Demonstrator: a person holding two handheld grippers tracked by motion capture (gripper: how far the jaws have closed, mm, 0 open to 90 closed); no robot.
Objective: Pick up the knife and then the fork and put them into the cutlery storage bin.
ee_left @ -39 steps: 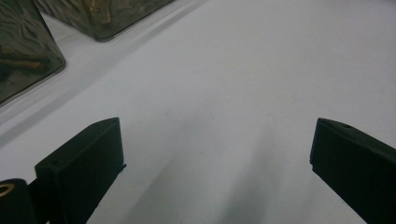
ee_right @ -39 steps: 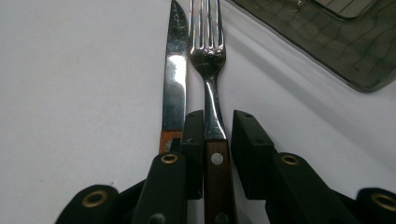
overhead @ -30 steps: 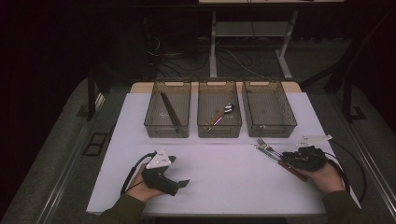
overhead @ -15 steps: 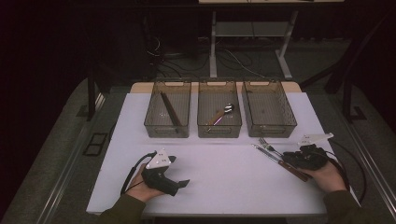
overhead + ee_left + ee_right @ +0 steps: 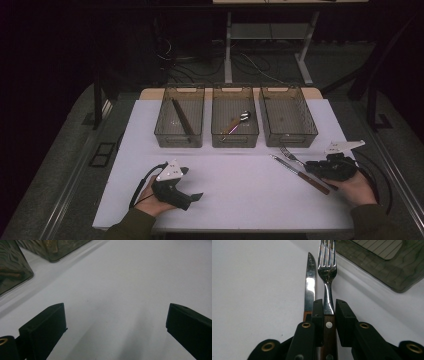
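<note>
Three smoky clear bins sit in a row on the white surface (image 5: 240, 190): the left bin (image 5: 180, 122) has a dark stick-like utensil, the middle bin (image 5: 234, 122) a wooden-handled utensil that's hard to make out, and the right bin (image 5: 287, 117) looks bare. The right tongs (image 5: 329, 308) lie low by that bin's near corner, clamped on the fork (image 5: 327, 272) at the top of its wooden handle, with the knife (image 5: 310, 282) lying just beside it. The left tongs (image 5: 116, 322) rest wide open over bare surface, nothing between them.

Fork (image 5: 327, 277) right of knife (image 5: 310, 282) — bins (image 5: 287, 117) behind.
</note>
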